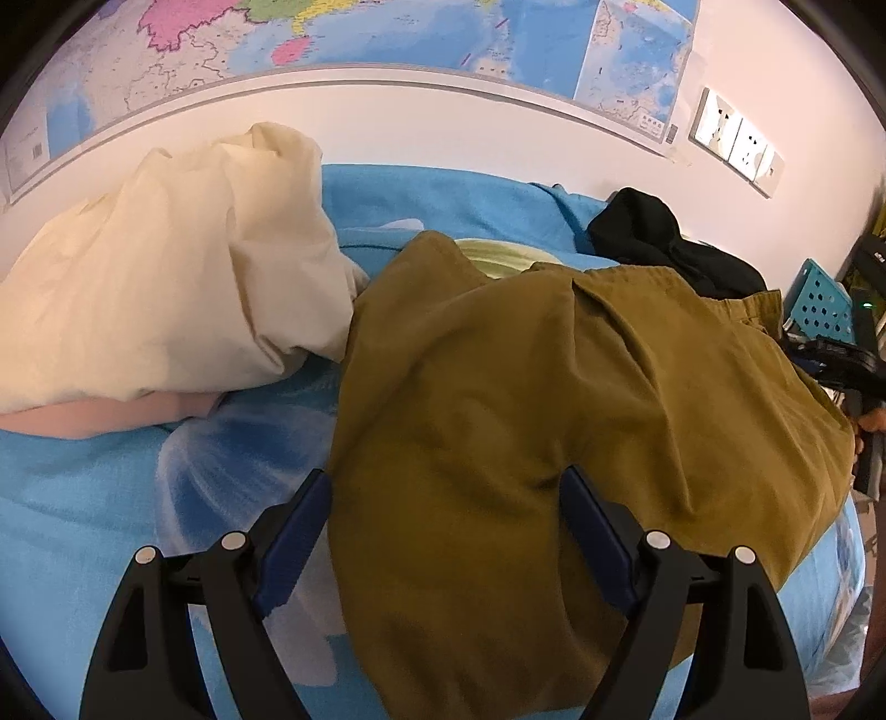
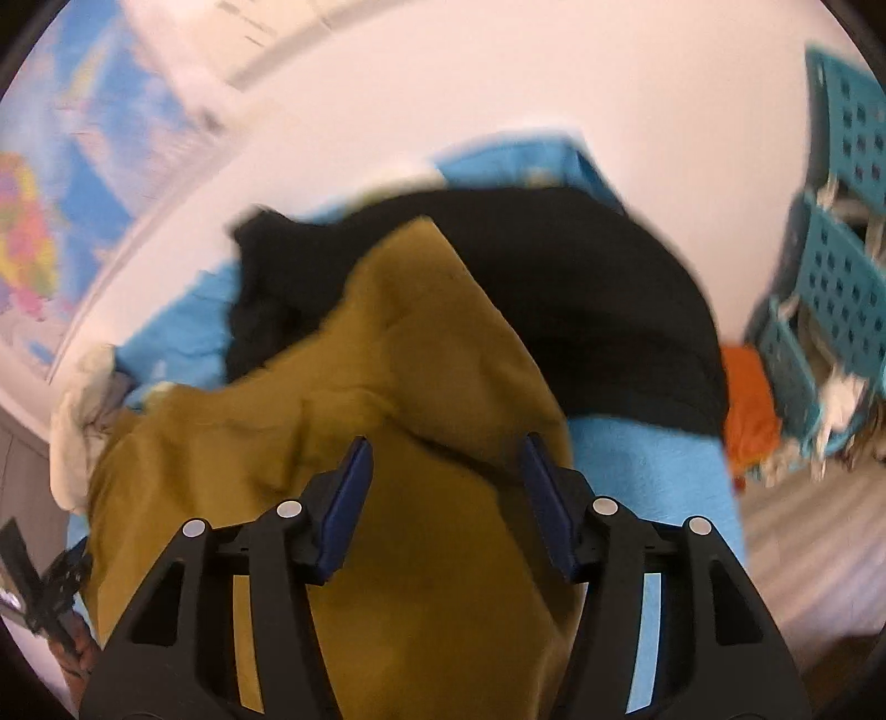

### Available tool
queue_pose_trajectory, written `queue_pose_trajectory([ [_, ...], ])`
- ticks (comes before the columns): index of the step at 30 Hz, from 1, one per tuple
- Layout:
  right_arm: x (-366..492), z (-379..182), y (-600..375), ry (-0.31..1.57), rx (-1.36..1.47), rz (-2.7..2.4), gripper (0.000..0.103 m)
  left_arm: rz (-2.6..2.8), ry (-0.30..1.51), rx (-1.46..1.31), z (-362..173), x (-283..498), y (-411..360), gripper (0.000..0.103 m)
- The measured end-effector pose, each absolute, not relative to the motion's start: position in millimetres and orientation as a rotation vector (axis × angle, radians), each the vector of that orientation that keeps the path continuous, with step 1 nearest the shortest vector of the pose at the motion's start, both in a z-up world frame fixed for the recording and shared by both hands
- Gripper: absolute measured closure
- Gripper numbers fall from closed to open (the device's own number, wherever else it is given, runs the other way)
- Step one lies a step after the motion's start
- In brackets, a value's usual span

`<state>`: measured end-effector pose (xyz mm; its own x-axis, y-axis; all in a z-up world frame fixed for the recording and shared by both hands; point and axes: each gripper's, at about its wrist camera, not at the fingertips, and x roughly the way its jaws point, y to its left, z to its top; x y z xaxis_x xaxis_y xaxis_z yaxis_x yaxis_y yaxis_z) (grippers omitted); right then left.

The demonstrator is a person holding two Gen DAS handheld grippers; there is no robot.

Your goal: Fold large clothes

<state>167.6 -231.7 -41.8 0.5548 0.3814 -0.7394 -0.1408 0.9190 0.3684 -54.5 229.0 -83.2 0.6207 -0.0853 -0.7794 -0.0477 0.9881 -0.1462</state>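
**Olive garment spread under both grippers**

The blue bedsheet (image 1: 83,498) is covered by a rumpled olive garment (image 1: 554,387), its long axis running away toward the wall. It lies directly beneath both tools. The left gripper (image 1: 443,498) is held wide open; the right gripper (image 2: 443,471) is half open, gripping nothing.

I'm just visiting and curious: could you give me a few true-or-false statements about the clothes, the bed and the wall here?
1. The crumpled olive-brown garment lies on a light blue bedsheet. True.
2. A black garment lies beyond the olive one. True.
3. The wall carries a framed mirror. False: a colourful wall map hangs there.
4. The cream-coloured cloth bundle lies on top of the olive garment. False: it lies beside it.
5. The turquoise perforated plastic baskets stand on the bed. False: beside it.
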Motion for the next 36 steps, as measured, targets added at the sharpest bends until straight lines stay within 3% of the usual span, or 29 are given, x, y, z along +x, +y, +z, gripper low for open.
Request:
queue_pose_trajectory([
  [14, 46, -3, -256, 0.732, 0.348, 0.504, 0.035, -0.001, 0.900, -0.277, -69, -109, 256, 0.021],
  [15, 41, -5, -257, 0.743, 0.369, 0.529, 0.031, -0.019, 0.908, -0.291, -70, -113, 256, 0.021],
  [33, -36, -67, -264, 0.912, 0.714, 0.677, 0.020, -0.244, 1.013, -0.435, -98, -146, 229, 0.021],
  [36, -31, -69, -252, 0.919, 0.716, 0.671, 0.020, -0.285, 1.013, -0.447, -99, -139, 218, 0.015],
])
